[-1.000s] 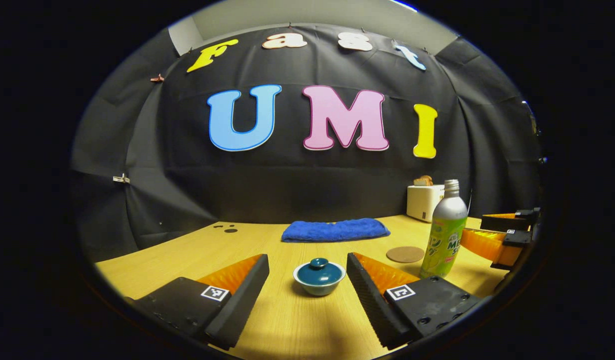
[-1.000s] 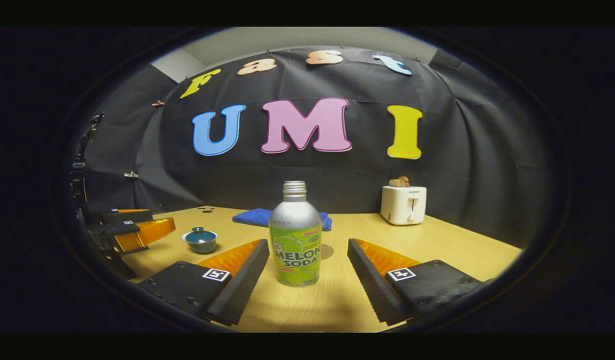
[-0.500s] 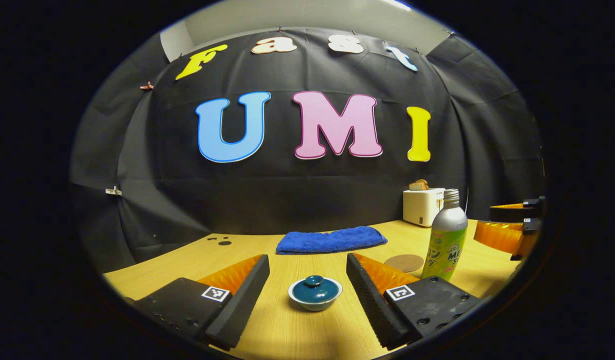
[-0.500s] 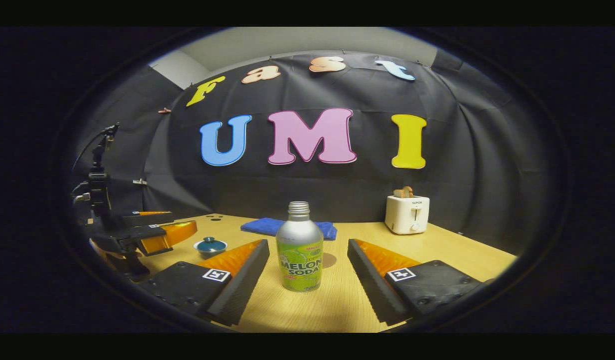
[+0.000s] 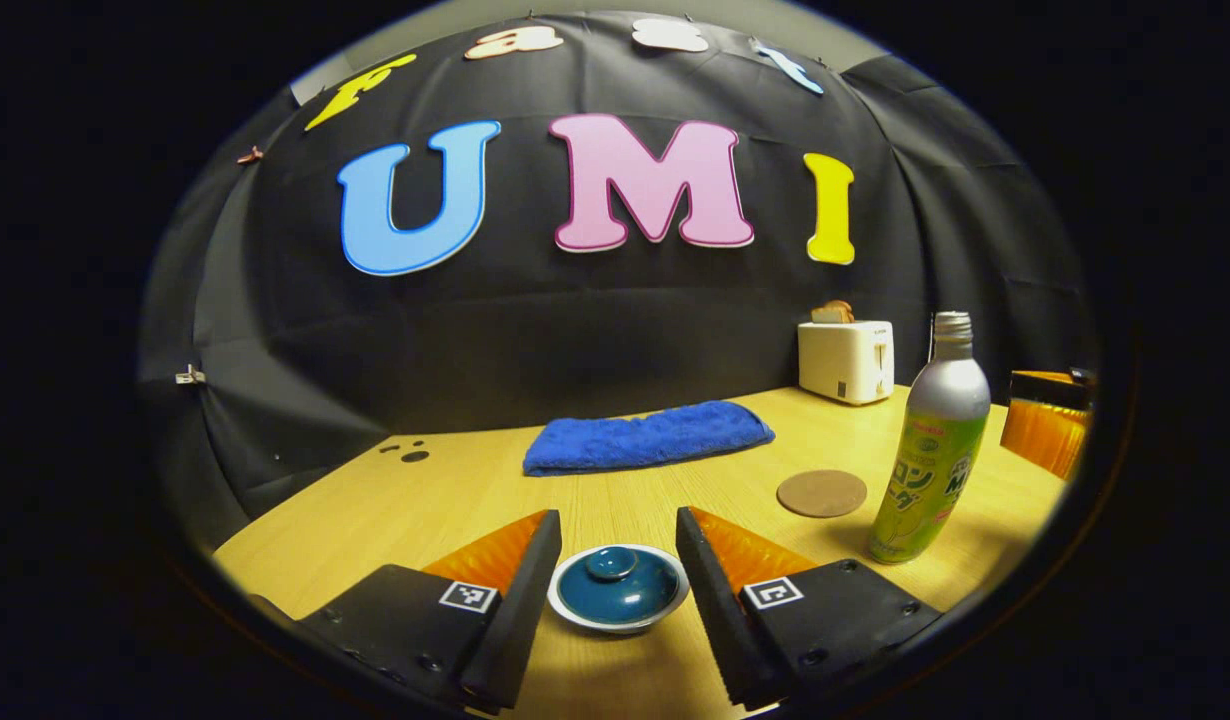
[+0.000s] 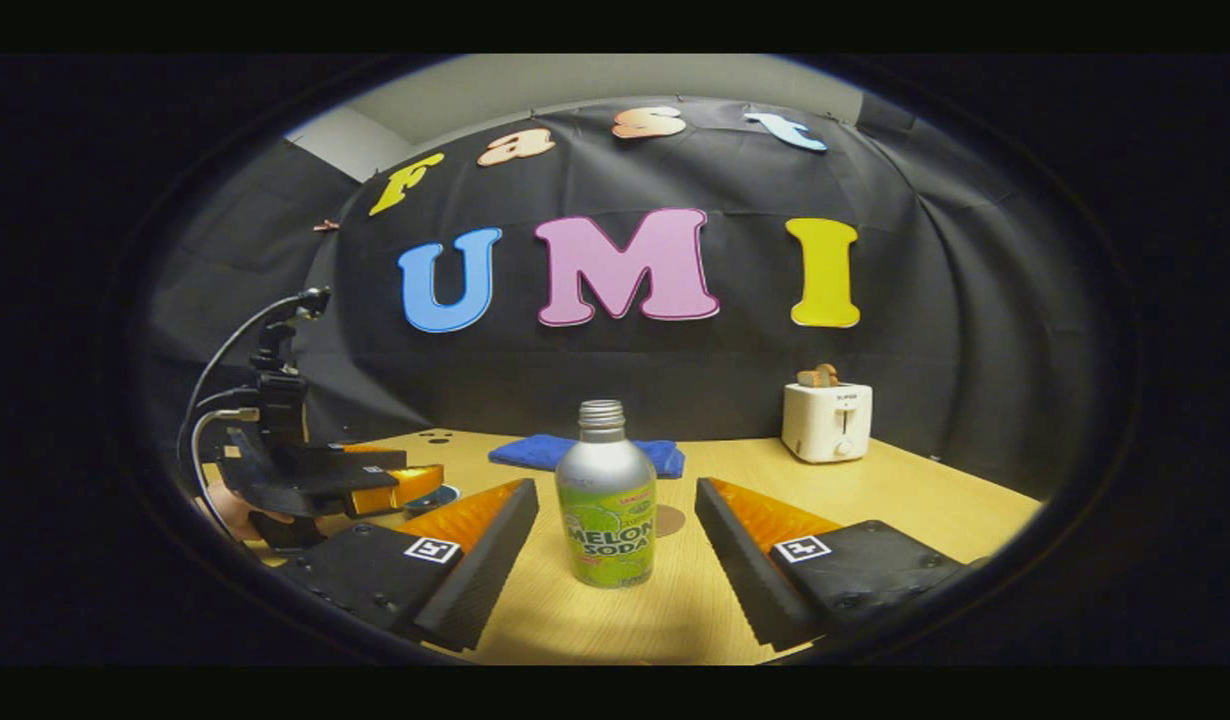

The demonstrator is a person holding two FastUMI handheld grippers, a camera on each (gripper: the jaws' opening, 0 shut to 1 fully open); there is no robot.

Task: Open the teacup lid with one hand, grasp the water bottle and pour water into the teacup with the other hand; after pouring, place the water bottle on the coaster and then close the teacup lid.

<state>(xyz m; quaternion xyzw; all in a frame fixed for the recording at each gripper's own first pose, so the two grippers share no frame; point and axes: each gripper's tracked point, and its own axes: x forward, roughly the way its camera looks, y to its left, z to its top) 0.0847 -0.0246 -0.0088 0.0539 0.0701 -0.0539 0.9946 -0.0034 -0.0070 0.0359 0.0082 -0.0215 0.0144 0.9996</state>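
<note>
Two tools were seen spread open, nothing gripped. Left tool (image 5: 617, 560) was positioned around the teacup (image 5: 618, 600), fingers flanking it either side, contact not confirmed; teacup lid (image 5: 615, 583) was seated on the cup (knob up). Water bottle (image 6: 607, 495) was stood upright on the tabletop (image 5: 455, 490), between the right tool (image 6: 615, 530) fingers but apart from them. Coaster (image 5: 821, 493) was laid bare just beside the bottle. Blue towel (image 5: 647, 437) and toaster (image 5: 845, 360) were placed farther back.
</note>
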